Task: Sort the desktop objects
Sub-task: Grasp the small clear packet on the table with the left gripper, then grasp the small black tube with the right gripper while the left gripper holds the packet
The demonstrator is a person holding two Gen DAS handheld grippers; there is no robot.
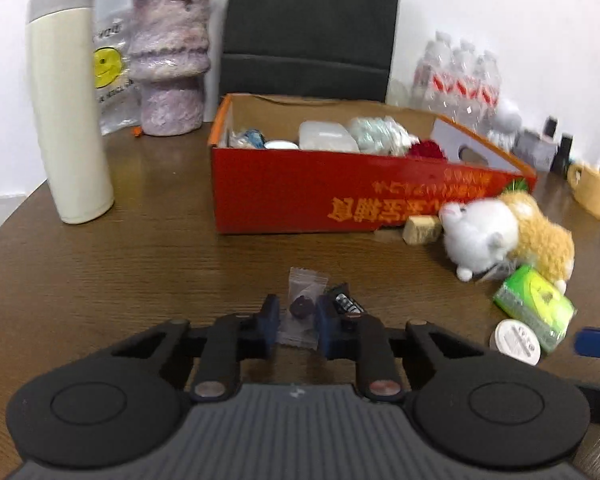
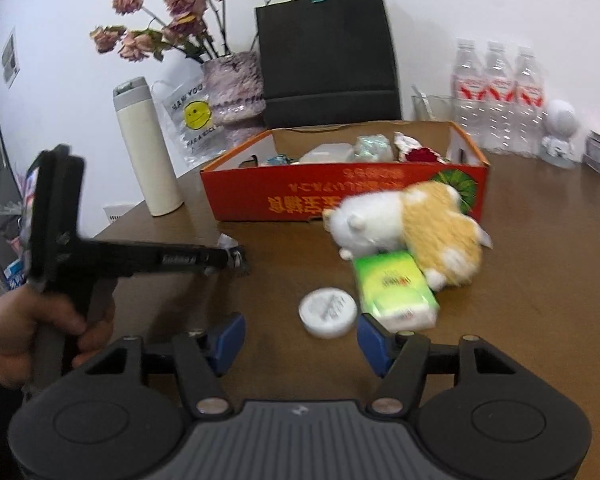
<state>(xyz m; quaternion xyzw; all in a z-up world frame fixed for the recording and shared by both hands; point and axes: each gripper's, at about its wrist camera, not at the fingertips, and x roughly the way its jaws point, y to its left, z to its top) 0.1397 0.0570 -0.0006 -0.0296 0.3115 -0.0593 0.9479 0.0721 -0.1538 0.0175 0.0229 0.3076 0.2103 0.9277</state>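
Clear plastic sachet [image 1: 302, 307] with a dark sweet inside sits between my left tongs [image 1: 298, 326]; the blue pads flank it closely, but I cannot tell whether they press it yet. I judge the pick-up step is in hand: next, confirm the grip, then carry it to the red box [image 1: 340, 196] at twelve o'clock on the bench [image 1: 140, 264]. Right tongs [image 2: 301, 338] stand apart, empty, pitched downward, the white round lid [image 2: 328, 312] just ahead. Green tissue pack [image 2: 396, 290] and plush cat [image 2: 404, 228] lie at one o'clock.
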